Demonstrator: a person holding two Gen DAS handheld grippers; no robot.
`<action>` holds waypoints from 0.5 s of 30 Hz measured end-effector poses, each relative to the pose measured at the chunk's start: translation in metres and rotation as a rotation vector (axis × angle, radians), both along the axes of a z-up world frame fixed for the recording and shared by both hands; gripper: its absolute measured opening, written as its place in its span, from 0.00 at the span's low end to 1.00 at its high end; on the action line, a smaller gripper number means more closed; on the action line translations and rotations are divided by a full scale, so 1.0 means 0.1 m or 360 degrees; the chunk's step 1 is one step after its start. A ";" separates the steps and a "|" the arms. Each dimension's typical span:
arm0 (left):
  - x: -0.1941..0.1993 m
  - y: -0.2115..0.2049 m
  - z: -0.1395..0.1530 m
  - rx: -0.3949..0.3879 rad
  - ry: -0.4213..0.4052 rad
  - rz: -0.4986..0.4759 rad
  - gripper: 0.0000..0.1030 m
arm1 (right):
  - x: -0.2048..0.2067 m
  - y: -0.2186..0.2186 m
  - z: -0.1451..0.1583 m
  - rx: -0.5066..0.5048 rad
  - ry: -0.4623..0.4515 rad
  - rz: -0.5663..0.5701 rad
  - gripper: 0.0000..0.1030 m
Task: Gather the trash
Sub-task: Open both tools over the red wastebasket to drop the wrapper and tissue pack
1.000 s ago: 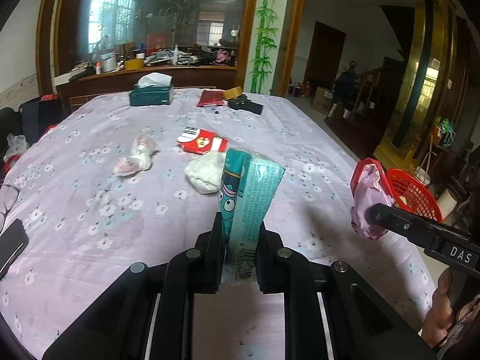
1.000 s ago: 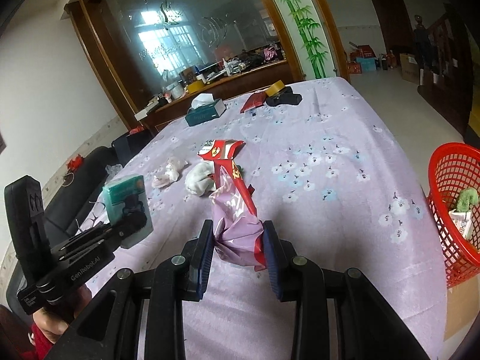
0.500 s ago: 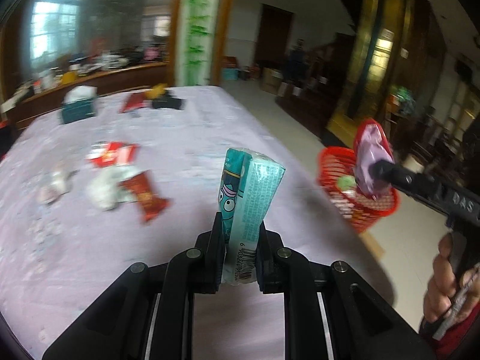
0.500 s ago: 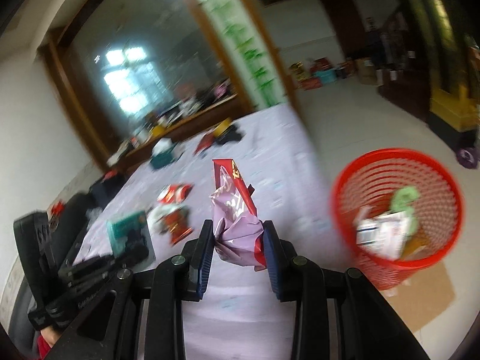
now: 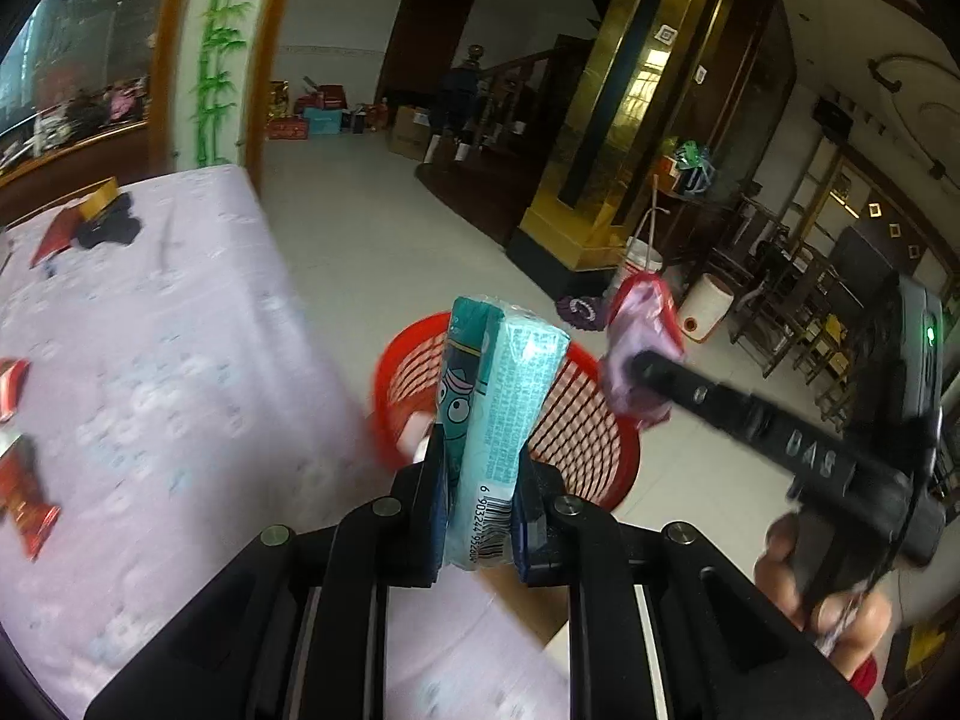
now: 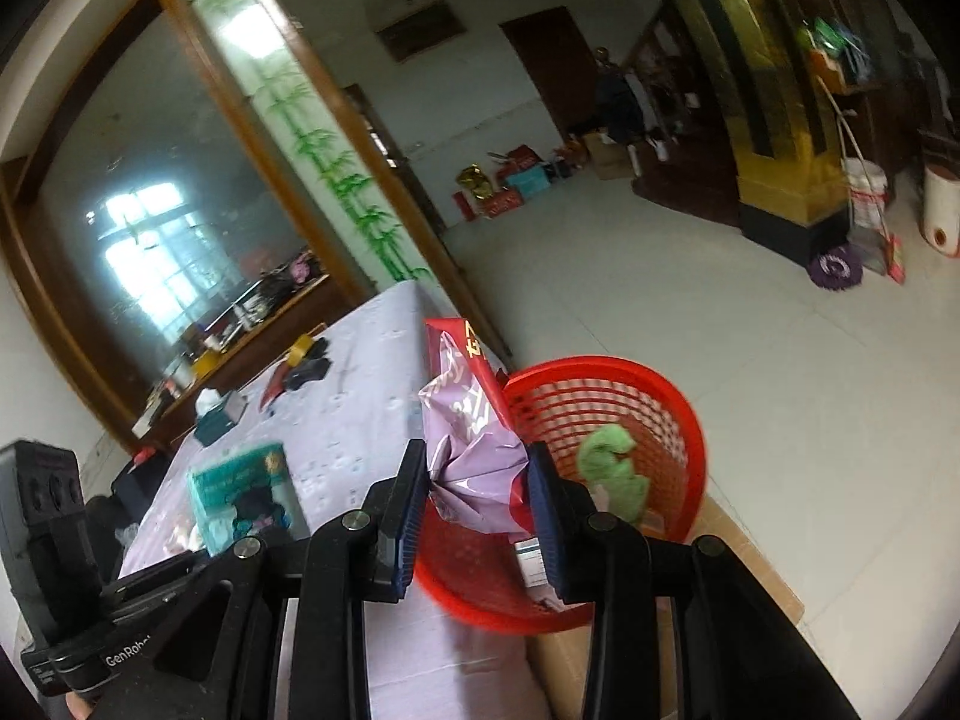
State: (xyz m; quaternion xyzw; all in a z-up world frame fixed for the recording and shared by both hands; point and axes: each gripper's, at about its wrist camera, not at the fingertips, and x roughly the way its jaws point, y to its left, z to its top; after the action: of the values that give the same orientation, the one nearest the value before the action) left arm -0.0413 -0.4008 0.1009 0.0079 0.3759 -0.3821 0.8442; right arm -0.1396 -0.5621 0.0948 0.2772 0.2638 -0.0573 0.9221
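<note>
The left fingers point(image 5: 480, 483) are clamped on the lower end of a teal pack point(image 5: 495, 402), which stands upright between them and rises well above their tips. It looks like a soft pack of tissues in printed film: light, a little squashy, with a slick skin, so a hold low on its two broad faces, as here, seems right; a pinch near the top would likely let it tip. It is teal with a cartoon face on one side, small print on the other and a barcode at the bottom, by the pads. The right fingers point(image 6: 477, 495) are closed on a crumpled wrapper point(image 6: 465, 450), held by its bunched lower part with the loose end sticking up past the tips. The wrapper is thin foil or plastic, nearly weightless, limp and slippery; it will spring and flutter rather than drop cleanly, so the crushed waist is the surest place to grip it. It is pale lilac on the inside with a red printed outer face and white lettering. Just beyond and below both pairs of fingers sits a red basket point(image 6: 678, 420) on the floor, beside the edge of the worktop point(image 5: 150, 330), with a green scrap and some paper already in it. Further off to the left of the left fingers, red wrappers point(image 5: 21, 492) lie on the lilac cloth, not yet collected.
</note>
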 end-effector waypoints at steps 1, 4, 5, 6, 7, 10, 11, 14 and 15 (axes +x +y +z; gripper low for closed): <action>0.04 -0.10 -0.01 0.0004 0.0011 -0.0006 0.16 | 0.03 -0.05 -0.02 0.0008 0.0004 -0.0008 0.35; 0.17 -0.31 -0.10 -0.0011 0.0057 -0.0005 0.34 | 0.10 -0.16 -0.07 0.0038 0.0020 -0.0023 0.37; 0.20 -0.32 -0.12 -0.0005 0.0068 0.0008 0.52 | 0.12 -0.19 -0.09 0.0045 0.0032 -0.0030 0.40; 0.22 -0.33 -0.14 -0.0008 0.0076 0.0026 0.55 | 0.15 -0.23 -0.12 0.0050 0.0050 -0.0042 0.48; 0.23 -0.31 -0.15 -0.0015 0.0076 0.0037 0.55 | 0.15 -0.26 -0.14 0.0060 0.0058 -0.0054 0.51; 0.23 -0.24 -0.14 -0.0010 0.0077 0.0021 0.55 | 0.11 -0.32 -0.17 0.0086 0.0046 -0.0061 0.54; 0.22 -0.19 -0.12 -0.0015 0.0074 0.0019 0.55 | 0.10 -0.31 -0.17 0.0086 0.0047 -0.0064 0.54; 0.12 0.04 -0.03 -0.0018 0.0012 0.0027 0.57 | 0.03 -0.29 -0.14 0.0109 0.0016 -0.0064 0.54; 0.10 0.11 -0.03 -0.0017 -0.0001 0.0036 0.57 | 0.02 -0.26 -0.11 0.0106 0.0005 -0.0048 0.54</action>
State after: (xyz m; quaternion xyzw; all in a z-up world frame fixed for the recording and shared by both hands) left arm -0.0312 -0.3902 0.0983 -0.0006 0.3736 -0.3745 0.8486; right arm -0.1380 -0.5880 0.0837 0.3116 0.2628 -0.0629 0.9110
